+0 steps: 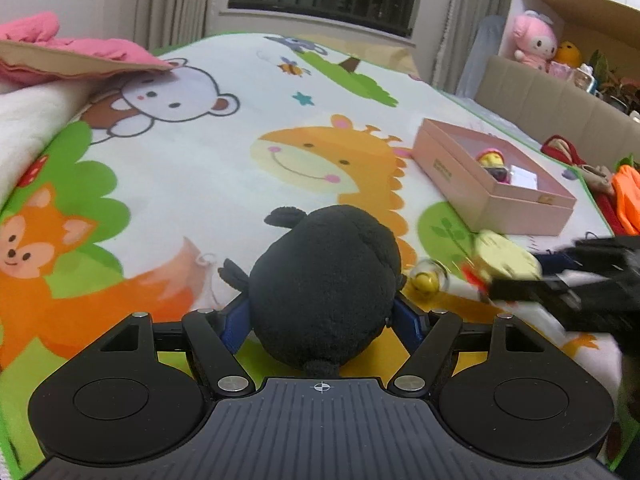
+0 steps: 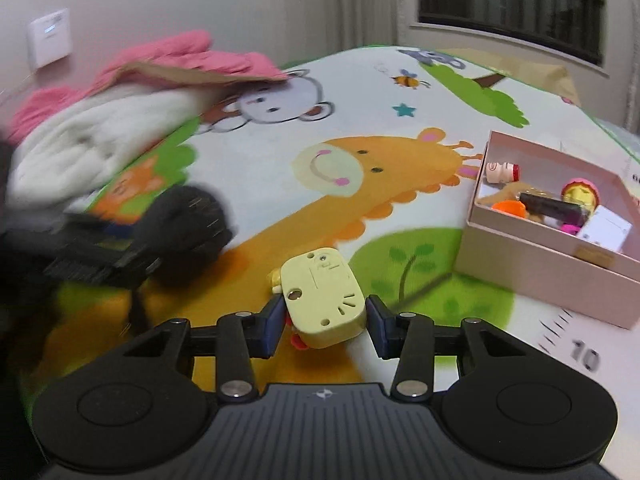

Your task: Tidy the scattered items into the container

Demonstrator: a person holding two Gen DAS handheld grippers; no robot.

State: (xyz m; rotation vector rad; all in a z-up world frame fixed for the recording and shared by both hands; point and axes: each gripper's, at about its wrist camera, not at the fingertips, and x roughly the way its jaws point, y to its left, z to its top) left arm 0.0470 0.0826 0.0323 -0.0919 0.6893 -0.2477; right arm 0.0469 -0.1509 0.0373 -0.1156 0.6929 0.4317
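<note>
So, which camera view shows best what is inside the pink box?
The right wrist view: it looks down into the pink box, so several small items show. The left wrist view shows the box from lower, its near wall hiding most contents.

A: What sits on the animal-print mat?

B: A black plush toy (image 1: 326, 280), rounded, gripped on 2 sides, and a pale yellow plastic toy (image 2: 322, 300), underside up, likewise gripped.

A: And the container?

B: An open pink box (image 2: 532, 264), resting on the mat to the right, holding several small items.
</note>
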